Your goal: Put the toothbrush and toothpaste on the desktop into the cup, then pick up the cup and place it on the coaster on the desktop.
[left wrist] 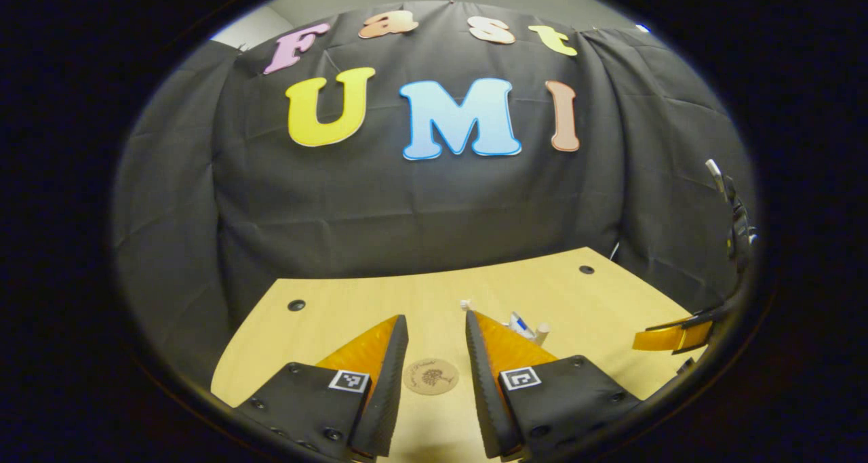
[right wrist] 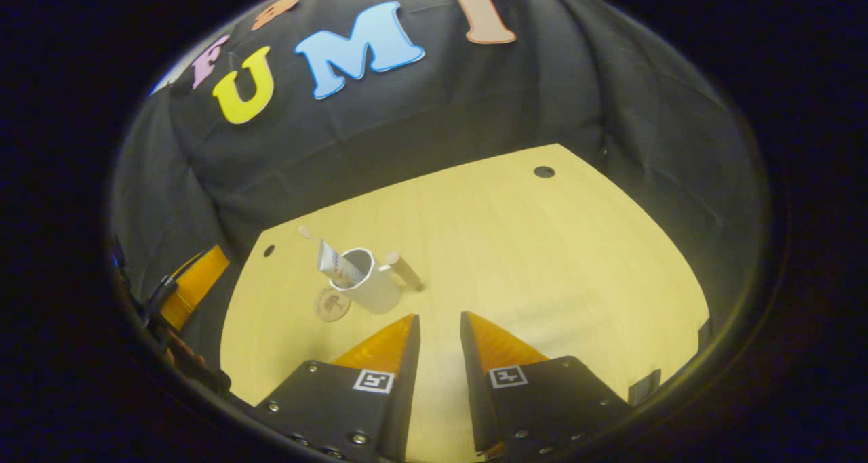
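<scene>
Toothpaste tube (right wrist: 337,265) & toothbrush (right wrist: 306,233) already in white cup w/ wooden handle (right wrist: 366,288). Cup stands at 2 o'clock of round cork coaster (right wrist: 331,304), touching it but not yet on it. Left gripper (left wrist: 437,351), right gripper (right wrist: 439,348): both parted, empty.

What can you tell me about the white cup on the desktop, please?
The white cup looks like a plain, smooth ceramic or plastic tumbler. It stands on the wooden desktop, its open mouth in view. A toothpaste tube stands in it, sticking out over the rim, and a light wooden-looking handle, probably the toothbrush, leans out on the other side. The cup sits beside the round coaster, not on it. Neither gripper touches it.
</scene>
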`<state>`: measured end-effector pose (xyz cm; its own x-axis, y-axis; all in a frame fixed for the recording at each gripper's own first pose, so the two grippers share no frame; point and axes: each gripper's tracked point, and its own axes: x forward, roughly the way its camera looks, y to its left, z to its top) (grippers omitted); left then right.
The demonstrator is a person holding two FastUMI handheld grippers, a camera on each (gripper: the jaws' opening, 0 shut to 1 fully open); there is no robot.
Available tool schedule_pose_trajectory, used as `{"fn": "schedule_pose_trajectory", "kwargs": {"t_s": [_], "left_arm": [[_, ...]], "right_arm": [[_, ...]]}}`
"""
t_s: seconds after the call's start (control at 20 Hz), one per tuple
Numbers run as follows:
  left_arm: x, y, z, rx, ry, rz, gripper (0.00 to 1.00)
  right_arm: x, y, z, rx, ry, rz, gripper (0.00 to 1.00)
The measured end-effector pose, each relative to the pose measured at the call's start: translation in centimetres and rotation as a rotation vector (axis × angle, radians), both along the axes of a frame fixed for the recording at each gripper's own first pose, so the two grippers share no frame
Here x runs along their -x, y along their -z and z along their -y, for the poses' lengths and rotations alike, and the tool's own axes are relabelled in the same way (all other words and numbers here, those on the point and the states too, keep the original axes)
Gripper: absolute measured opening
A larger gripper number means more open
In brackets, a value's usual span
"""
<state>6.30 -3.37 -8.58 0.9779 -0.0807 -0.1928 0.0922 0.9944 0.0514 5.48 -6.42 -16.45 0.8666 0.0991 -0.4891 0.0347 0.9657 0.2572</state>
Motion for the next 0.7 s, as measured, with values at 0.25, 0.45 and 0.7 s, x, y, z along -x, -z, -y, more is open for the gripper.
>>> {"fn": "schedule_pose_trajectory", "kwargs": {"t_s": [0.25,0.45,0.7], "left_arm": [[2.8,1.1,-4.3,0.031,-0.099,-0.038,0.55],[4.8,2.2,-8.7,0.043,-0.203,-0.063,0.55],[6.5,3.8,-13.6,0.063,-0.326,-0.1,0.55]], "right_arm": [[-3.9,1.0,-1.4,0.104,-0.148,-0.071,0.36],[-6.6,1.6,-1.3,0.267,-0.263,-0.126,0.36],[-9.1,2.6,-2.0,0.478,-0.427,-0.183,0.36]]}}
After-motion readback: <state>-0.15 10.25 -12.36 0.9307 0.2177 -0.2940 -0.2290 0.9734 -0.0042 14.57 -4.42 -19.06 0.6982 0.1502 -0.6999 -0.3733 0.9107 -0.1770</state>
